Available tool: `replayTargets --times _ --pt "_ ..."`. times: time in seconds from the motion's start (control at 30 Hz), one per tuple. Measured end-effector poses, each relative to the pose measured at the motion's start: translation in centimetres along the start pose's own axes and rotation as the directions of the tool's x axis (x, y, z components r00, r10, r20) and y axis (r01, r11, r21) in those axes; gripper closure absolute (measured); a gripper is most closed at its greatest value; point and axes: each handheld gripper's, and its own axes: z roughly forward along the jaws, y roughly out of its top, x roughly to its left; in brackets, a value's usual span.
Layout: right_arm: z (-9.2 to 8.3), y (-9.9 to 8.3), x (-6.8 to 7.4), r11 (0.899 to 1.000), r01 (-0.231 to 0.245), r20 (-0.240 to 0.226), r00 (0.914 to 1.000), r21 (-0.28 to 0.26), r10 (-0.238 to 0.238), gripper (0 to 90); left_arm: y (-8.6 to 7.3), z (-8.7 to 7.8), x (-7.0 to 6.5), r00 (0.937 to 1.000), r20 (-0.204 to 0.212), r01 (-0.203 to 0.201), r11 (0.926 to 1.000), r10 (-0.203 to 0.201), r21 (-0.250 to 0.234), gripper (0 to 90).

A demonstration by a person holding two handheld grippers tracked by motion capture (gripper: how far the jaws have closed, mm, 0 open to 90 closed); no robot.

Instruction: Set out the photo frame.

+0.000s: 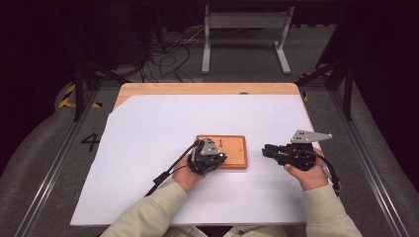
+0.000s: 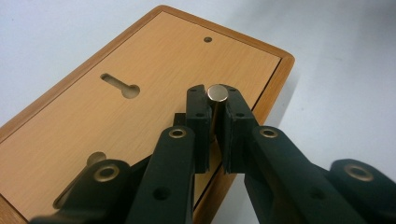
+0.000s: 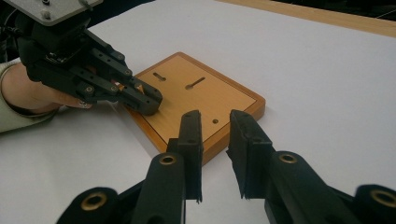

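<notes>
A small wooden board [image 1: 233, 148] with keyhole slots [image 2: 120, 84] lies flat on the white sheet near the table's middle. A short silvery metal pin [image 2: 217, 93] stands upright at the board's near edge. My left gripper [image 2: 215, 100] is shut on the pin, its pads pressed on both sides. From above, the left gripper [image 1: 217, 159] sits over the board's front left corner. My right gripper [image 1: 264, 149] rests to the right of the board, pointing at it. Its jaws [image 3: 215, 121] stand apart with nothing between them. Across the board [image 3: 224, 100] it sees the left gripper [image 3: 149, 103].
A large white sheet [image 1: 163, 118] covers most of the wooden table [image 1: 207, 89]. Beyond the far edge stand a white metal frame [image 1: 244, 22] and loose cables [image 1: 168, 59] on the floor. A black cable [image 1: 168, 173] trails from the left gripper.
</notes>
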Motion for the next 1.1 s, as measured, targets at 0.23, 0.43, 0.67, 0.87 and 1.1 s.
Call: replayTargets --times 0.23,0.43,0.67,0.87,1.1 --pt "0.0 0.0 0.1 1.000 0.005 0.007 1.0000 0.003 -0.005 75.1 -0.1 0.0 -0.6 0.9960 -0.048 -0.076 0.9971 0.075 0.000 83.8" --pt "0.2 0.1 0.2 0.999 0.040 0.030 0.9987 0.026 -0.040 75.5 -0.5 -0.2 -1.5 0.9748 -0.107 -0.197 0.9804 0.196 -0.001 83.5" --pt "0.2 0.3 0.4 0.997 0.070 0.041 0.9966 0.027 -0.071 75.0 -1.4 -0.4 -3.1 0.9200 -0.199 -0.345 0.9386 0.338 -0.003 83.0" --pt "0.3 0.4 0.5 0.997 0.070 0.037 0.9968 0.032 -0.071 73.9 -2.3 -0.6 -4.7 0.8447 -0.274 -0.476 0.8794 0.460 0.009 83.1" --pt "0.7 0.7 0.8 0.996 0.080 0.030 0.9963 0.031 -0.081 70.0 -2.5 -0.7 -5.0 0.8306 -0.282 -0.497 0.8675 0.480 0.014 83.6"
